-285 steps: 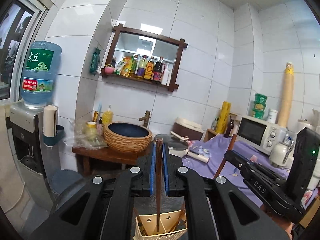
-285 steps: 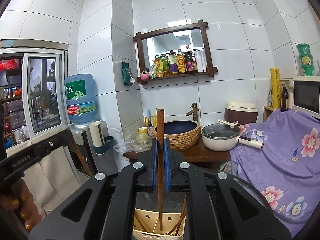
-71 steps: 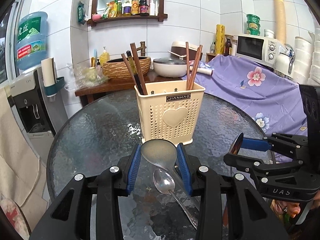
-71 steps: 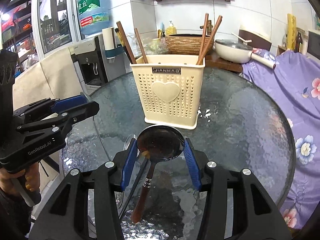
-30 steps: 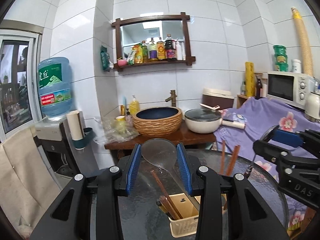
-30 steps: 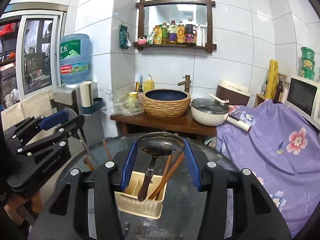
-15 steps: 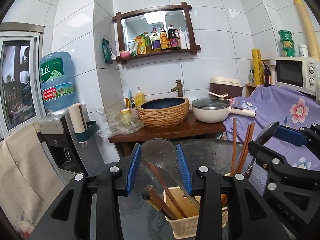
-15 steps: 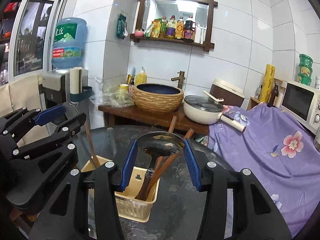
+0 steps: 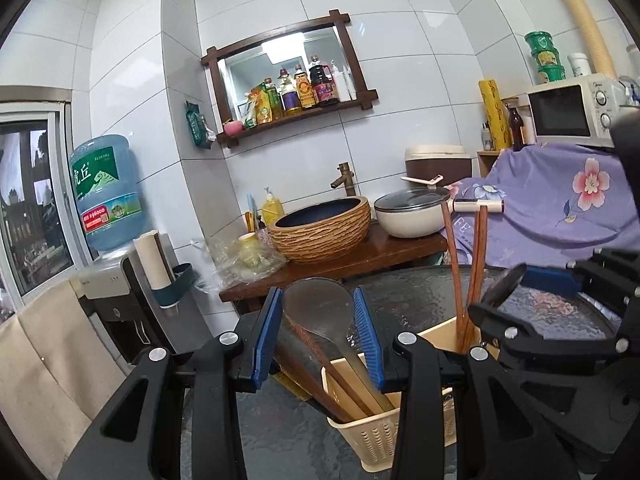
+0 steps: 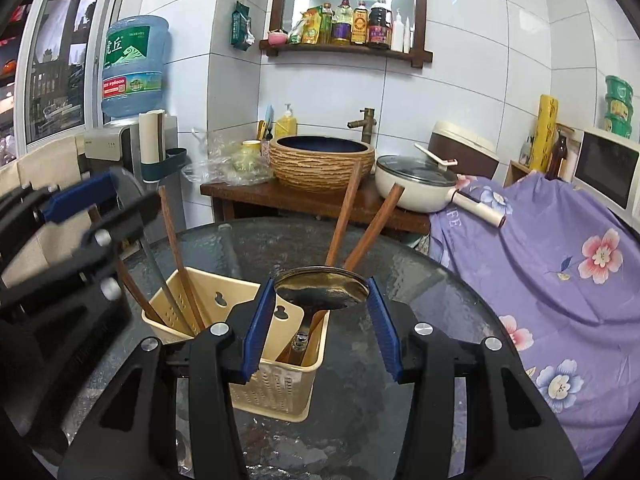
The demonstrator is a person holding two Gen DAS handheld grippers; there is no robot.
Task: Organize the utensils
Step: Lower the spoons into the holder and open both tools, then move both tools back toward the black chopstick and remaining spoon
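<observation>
A cream perforated utensil holder point(image 10: 276, 384) stands on the round glass table point(image 10: 420, 288), with wooden chopsticks point(image 10: 176, 256) in its compartments. My left gripper point(image 9: 318, 336) is shut on a steel spoon point(image 9: 316, 312), bowl up, handle down in the holder point(image 9: 384, 436). My right gripper point(image 10: 320, 320) is shut on a dark wooden-handled ladle point(image 10: 320, 290), its handle lowered into the holder's right compartment beside two chopsticks point(image 10: 344, 220). Each gripper shows at the edge of the other's view.
Behind the table stands a wooden counter point(image 10: 304, 196) with a woven basin point(image 10: 322, 162) and a lidded pot point(image 10: 416, 186). A purple floral cloth point(image 10: 560, 264) covers furniture at right. A water dispenser point(image 10: 132, 68) stands at left.
Both grippers have come down over the holder. The spoon's and ladle's handles have gone deeper into its compartments. Both stay gripped.
</observation>
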